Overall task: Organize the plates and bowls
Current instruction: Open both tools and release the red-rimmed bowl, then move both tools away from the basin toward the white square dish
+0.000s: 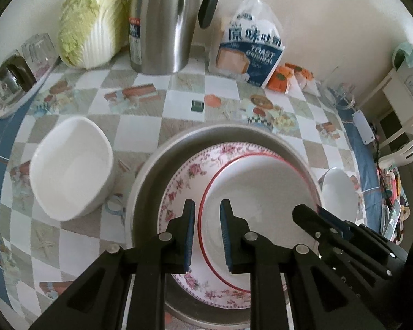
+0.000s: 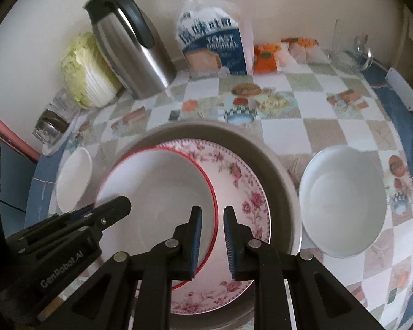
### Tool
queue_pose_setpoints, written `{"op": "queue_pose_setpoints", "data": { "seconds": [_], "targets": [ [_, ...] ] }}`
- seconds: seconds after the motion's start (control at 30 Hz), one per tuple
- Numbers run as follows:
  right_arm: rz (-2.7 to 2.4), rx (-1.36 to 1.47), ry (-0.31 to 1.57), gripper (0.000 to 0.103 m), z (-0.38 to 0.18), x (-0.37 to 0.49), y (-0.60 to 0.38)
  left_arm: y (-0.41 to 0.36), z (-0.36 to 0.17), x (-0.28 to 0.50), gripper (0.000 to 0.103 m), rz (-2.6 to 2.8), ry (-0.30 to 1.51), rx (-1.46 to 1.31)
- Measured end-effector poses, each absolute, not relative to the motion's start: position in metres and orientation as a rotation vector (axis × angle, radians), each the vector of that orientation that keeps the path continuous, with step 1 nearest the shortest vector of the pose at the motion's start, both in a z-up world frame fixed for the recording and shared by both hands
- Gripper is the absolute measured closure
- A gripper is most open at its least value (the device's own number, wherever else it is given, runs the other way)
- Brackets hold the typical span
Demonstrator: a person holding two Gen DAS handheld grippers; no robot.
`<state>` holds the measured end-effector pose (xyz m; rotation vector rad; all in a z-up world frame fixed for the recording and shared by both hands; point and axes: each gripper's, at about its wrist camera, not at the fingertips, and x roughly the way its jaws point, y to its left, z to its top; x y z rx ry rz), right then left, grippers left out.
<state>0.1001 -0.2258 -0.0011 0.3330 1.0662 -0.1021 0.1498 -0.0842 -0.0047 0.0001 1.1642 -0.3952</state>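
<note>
Bread bag (image 1: 250, 46) read "TOAST ORIGINAL"; my left gripper (image 2: 111, 210) read "GenRobot.AI". Both grippers, right gripper (image 2: 212, 240) included, narrow, empty above the upward-facing red-rimmed plate (image 1: 256, 192)

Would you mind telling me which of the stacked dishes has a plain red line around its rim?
The top plate, plain white inside with a thin red rim line. It rests off-centre on the flowered plate, which carries pink roses, and both sit in the grey dish.

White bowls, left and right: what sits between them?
A red-rimmed plate on a floral plate, both inside a grey dish; clearest in the right wrist view.
</note>
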Motion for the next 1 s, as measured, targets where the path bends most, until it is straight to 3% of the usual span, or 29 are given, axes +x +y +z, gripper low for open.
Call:
{"op": "queue_pose_setpoints", "data": {
  "seconds": [0.13,0.33,0.37,0.43,0.47,0.5,0.6,0.77,0.87,1.0],
  "targets": [
    [-0.102,0.316,1.029,0.084,0.015,0.096,-0.225,-0.081,0.009,0.147,0.081,-0.393,1.132,0.002],
    [-0.128,0.311,1.028,0.08,0.019,0.094,-0.228,-0.079,0.018,0.145,0.06,-0.359,1.111,0.021],
    [-0.134,0.312,1.033,0.076,0.017,0.094,-0.23,-0.077,0.019,0.145,0.055,-0.353,1.109,0.023],
    [-0.144,0.311,1.039,0.061,0.016,0.094,-0.232,-0.074,0.019,0.147,0.049,-0.341,1.105,0.025],
    [-0.148,0.305,1.038,0.047,0.016,0.094,-0.232,-0.07,0.019,0.148,0.046,-0.331,1.104,0.024],
    [-0.148,0.299,1.036,0.041,0.016,0.093,-0.232,-0.067,0.019,0.149,0.042,-0.321,1.105,0.022],
    [-0.138,0.295,1.032,0.037,0.017,0.093,-0.232,-0.056,0.017,0.153,0.033,-0.279,1.105,0.021],
    [-0.143,0.286,1.018,0.026,0.017,0.093,-0.232,-0.043,0.01,0.158,0.029,-0.193,1.115,0.053],
    [-0.147,0.284,1.006,0.019,0.017,0.092,-0.232,-0.037,0.007,0.16,0.019,-0.177,1.119,0.052],
    [-0.15,0.295,1.0,0.014,0.016,0.093,-0.234,-0.037,0.007,0.159,0.016,-0.165,1.109,0.066]
  ]
}}
